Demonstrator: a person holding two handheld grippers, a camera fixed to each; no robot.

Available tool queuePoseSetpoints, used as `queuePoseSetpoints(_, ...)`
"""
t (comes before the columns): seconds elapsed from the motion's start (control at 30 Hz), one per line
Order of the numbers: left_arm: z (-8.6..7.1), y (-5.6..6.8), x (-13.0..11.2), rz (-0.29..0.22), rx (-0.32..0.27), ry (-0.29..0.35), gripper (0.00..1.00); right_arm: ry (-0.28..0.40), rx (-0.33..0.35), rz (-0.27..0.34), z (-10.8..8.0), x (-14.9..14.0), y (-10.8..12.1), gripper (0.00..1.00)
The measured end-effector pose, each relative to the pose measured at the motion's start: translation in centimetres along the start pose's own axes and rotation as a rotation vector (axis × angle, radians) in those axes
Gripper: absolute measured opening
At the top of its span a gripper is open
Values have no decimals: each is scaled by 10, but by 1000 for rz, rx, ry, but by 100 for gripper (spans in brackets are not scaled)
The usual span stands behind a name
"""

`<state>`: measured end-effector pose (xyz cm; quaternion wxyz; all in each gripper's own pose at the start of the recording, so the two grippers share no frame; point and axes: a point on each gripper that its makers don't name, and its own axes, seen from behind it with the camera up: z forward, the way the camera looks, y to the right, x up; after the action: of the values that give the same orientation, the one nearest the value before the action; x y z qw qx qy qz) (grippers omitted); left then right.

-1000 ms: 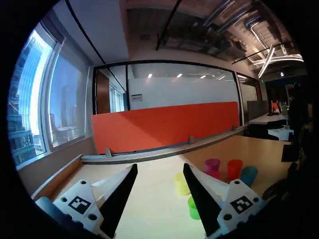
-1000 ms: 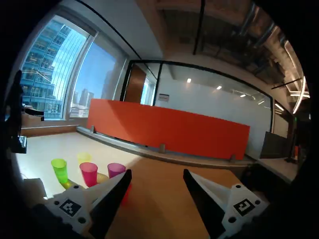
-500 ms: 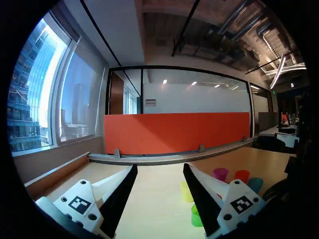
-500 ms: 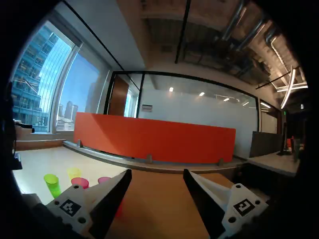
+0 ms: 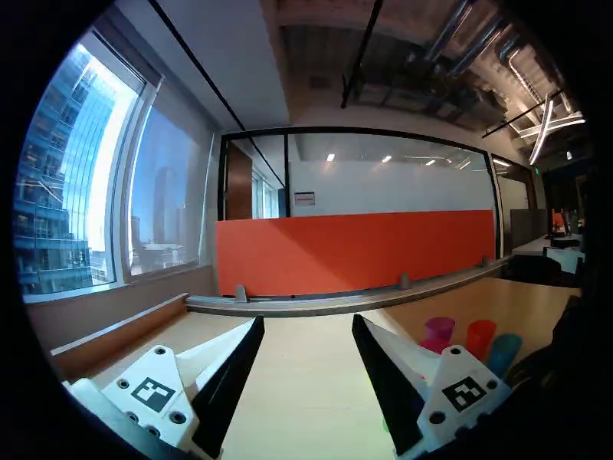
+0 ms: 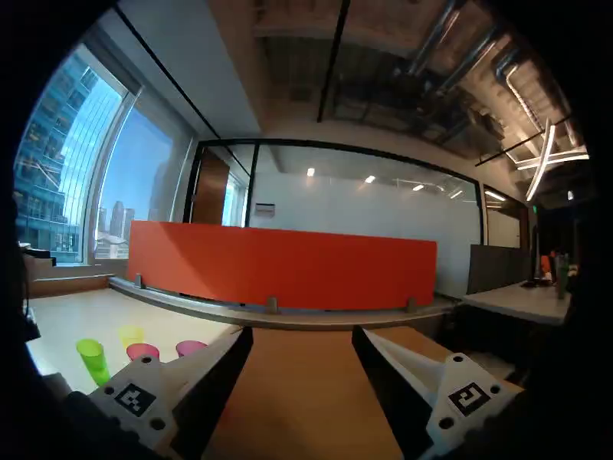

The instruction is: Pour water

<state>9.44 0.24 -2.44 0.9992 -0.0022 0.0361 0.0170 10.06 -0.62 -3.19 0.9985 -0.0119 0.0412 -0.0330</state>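
Left gripper view: the left tool (image 5: 306, 319) is spread wide, with nothing between its white, black-edged fingers. Just past its right finger, low on the smooth pale-wood bench (image 5: 306, 391), a magenta cup (image 5: 439, 331), a red cup (image 5: 480, 337) and a teal cup (image 5: 503, 351) stand upright.

In the right gripper view the right tool (image 6: 301, 331) is just as wide and empty. Low to its left stand a green cup (image 6: 93, 360), a yellow cup (image 6: 131, 336) and a pink cup (image 6: 142, 351).

So the cups sit between the tools and below both lines of aim. Either tool would need to dip inward. All are translucent plastic tumblers, tapered, with their long axis vertical. I cannot tell whether any holds water.

Farther off runs an orange divider (image 6: 283, 264).
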Motion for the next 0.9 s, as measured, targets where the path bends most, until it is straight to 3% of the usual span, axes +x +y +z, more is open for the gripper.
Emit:
queuePoseSetpoints(0.57,4,1,-46,-7,14,-28,85,23,-41,84,-2,5,11,100)
queuePoseSetpoints(0.9,8,6,-66,-28,0,-39,84,17,-57,77,-5,4,14,100)
